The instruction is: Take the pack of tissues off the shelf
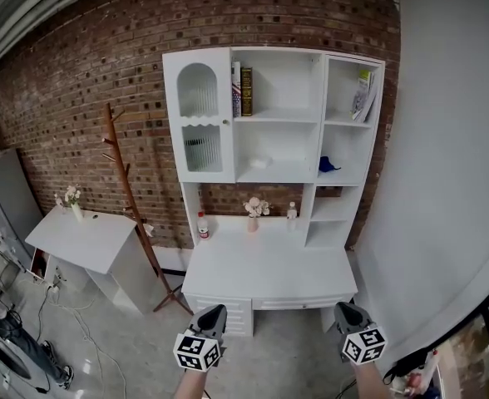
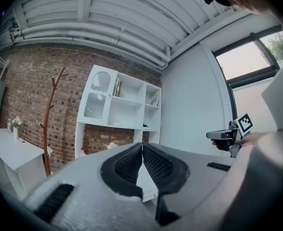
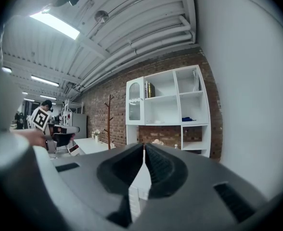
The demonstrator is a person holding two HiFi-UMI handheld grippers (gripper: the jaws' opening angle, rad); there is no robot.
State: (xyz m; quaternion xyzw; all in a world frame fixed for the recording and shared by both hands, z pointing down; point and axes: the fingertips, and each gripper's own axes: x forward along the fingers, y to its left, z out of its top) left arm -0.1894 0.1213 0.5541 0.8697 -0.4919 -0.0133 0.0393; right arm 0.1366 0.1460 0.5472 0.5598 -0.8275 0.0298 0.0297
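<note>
The pack of tissues is a small white bundle lying on the middle shelf of the white shelf unit, which stands on a desk against the brick wall. Both grippers hover low, in front of the desk and well short of the shelf. In the head view my left gripper points at the desk's left half and my right gripper at its right corner. Each gripper's own view shows the jaws pressed together with nothing between them: left gripper, right gripper.
The white desk carries a small vase of flowers and a red-capped bottle. Books and a blue item sit on other shelves. A wooden coat stand and a white side table stand left; a white wall closes the right.
</note>
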